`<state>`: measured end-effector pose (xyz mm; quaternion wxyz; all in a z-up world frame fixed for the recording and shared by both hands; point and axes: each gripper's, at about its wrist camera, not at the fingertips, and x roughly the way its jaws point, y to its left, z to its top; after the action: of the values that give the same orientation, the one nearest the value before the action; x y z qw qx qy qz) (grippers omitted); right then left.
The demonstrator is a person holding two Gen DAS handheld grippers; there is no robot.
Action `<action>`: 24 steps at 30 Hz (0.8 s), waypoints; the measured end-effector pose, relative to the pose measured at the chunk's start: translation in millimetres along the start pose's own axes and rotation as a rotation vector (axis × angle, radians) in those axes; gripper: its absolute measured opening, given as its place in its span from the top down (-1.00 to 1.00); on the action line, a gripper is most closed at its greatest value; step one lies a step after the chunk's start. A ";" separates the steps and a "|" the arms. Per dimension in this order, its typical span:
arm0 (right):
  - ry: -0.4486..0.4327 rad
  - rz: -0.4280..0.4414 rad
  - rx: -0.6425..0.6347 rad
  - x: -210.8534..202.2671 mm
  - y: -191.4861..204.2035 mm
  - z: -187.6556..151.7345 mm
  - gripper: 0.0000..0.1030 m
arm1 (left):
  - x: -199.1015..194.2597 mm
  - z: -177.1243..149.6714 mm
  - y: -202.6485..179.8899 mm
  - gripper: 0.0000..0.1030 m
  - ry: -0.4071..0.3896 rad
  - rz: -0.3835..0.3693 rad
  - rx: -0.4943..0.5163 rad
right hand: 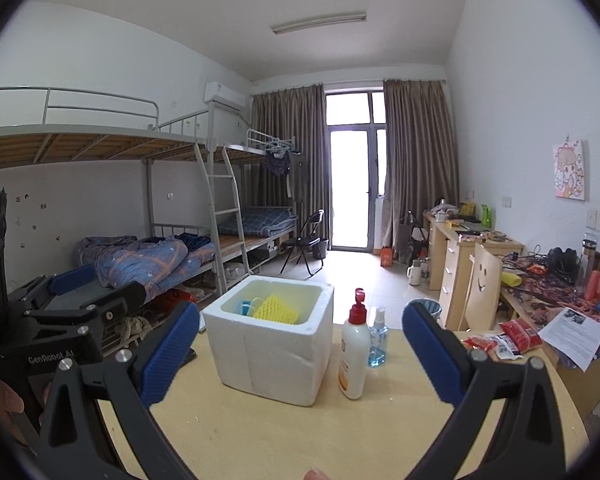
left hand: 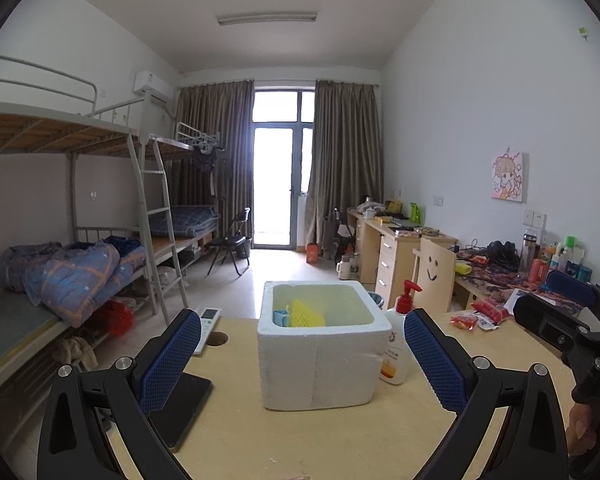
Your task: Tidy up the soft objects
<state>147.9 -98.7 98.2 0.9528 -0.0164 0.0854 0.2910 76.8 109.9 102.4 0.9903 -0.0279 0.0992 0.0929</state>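
A white foam box (left hand: 320, 354) (right hand: 270, 350) stands on the wooden table (left hand: 300, 440) (right hand: 284, 436). Inside it lie a yellow foam net (left hand: 305, 314) (right hand: 275, 309) and a small blue soft item (left hand: 280, 317) (right hand: 245, 307). My left gripper (left hand: 302, 354) is open, its blue pads on either side of the box and nearer the camera, nothing between them. My right gripper (right hand: 300, 344) is open too, held back from the box, empty. Each gripper shows in the other's view: the right gripper (left hand: 560, 328) at the right edge, the left gripper (right hand: 80, 292) at the left edge.
A lotion pump bottle (left hand: 398, 340) (right hand: 355, 354) stands right of the box, with a small blue sanitizer bottle (right hand: 377, 338) beside it. A remote (left hand: 207, 328) and a black tablet (left hand: 184, 408) lie left. Red snack packets (left hand: 480, 314) (right hand: 504, 338) lie at right. Bunk beds line the left wall, cluttered desks the right.
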 end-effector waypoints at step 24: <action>0.002 -0.039 0.032 -27.0 -1.3 -77.9 -0.99 | -32.2 -75.5 -16.1 -0.98 -0.047 -0.027 0.002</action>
<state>114.6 -121.0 26.1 0.9583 -0.0031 0.0906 0.2710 34.4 82.8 35.6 0.9936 -0.0261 0.0756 0.0801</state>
